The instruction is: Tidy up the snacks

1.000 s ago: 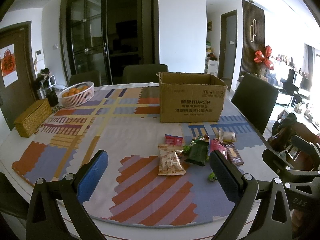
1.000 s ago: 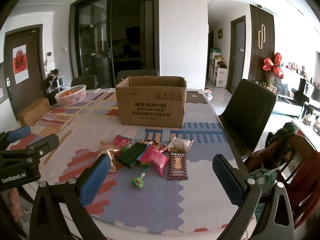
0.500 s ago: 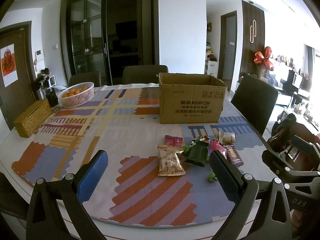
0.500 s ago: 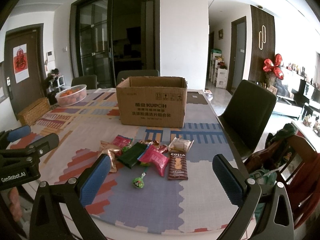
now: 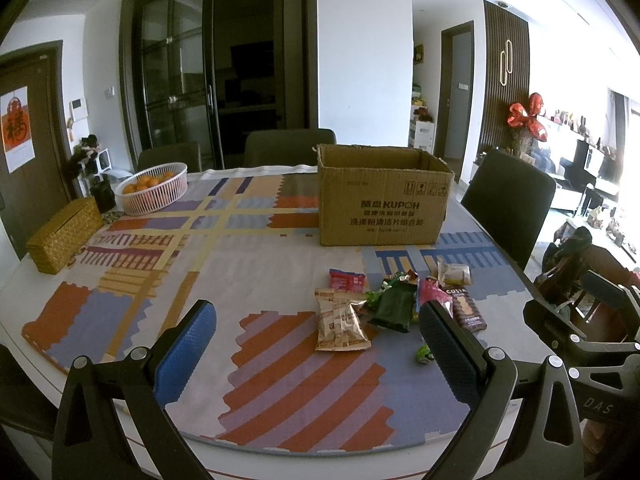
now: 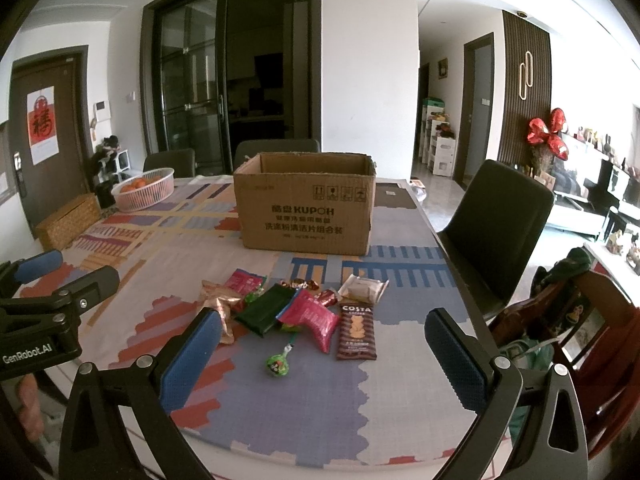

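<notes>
Several snack packets lie in a loose pile on the patterned tablecloth: a tan biscuit bag [image 5: 341, 322], a dark green packet [image 6: 265, 309], a pink packet [image 6: 316, 319], a brown Costa bar [image 6: 357, 332], a white wrapped cake [image 6: 363, 288] and a green lollipop [image 6: 279, 365]. Behind them stands an open cardboard box [image 6: 306, 209], also in the left wrist view [image 5: 382, 197]. My left gripper [image 5: 316, 342] hangs open near the table's front edge, short of the pile. My right gripper [image 6: 322, 350] is open too, just in front of the lollipop. Neither holds anything.
A white basket of oranges [image 5: 154, 187] and a woven box [image 5: 64, 237] sit at the far left of the table. Dark chairs [image 6: 496, 232] stand at the right side and behind. The table edge [image 6: 320, 458] runs close below both grippers.
</notes>
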Action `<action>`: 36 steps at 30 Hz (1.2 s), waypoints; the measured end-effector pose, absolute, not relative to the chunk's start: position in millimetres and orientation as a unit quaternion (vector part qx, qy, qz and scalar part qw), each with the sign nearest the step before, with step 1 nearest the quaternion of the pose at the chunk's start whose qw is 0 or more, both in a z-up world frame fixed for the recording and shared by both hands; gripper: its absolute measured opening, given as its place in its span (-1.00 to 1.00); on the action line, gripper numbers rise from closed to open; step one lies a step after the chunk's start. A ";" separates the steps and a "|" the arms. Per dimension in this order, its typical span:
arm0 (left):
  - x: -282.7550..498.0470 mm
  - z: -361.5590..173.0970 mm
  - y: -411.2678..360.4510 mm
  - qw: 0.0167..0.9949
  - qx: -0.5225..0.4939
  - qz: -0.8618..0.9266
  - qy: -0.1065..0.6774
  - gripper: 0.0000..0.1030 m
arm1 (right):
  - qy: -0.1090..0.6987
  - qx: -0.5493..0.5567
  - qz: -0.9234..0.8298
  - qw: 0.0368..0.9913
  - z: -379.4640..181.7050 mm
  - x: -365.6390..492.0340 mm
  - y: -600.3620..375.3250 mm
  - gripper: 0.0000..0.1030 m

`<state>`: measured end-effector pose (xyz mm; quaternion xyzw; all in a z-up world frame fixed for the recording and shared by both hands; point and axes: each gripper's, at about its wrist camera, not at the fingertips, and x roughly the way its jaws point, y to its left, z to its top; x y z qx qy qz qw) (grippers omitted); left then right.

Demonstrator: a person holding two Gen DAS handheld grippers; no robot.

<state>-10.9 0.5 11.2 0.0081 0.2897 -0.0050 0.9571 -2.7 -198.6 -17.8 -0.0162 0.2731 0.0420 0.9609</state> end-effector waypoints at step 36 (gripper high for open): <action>26.9 -26.5 6.2 0.935 -0.007 -0.022 0.354 0.95 | 0.355 -0.027 0.077 0.931 -53.0 36.5 -183.7 0.98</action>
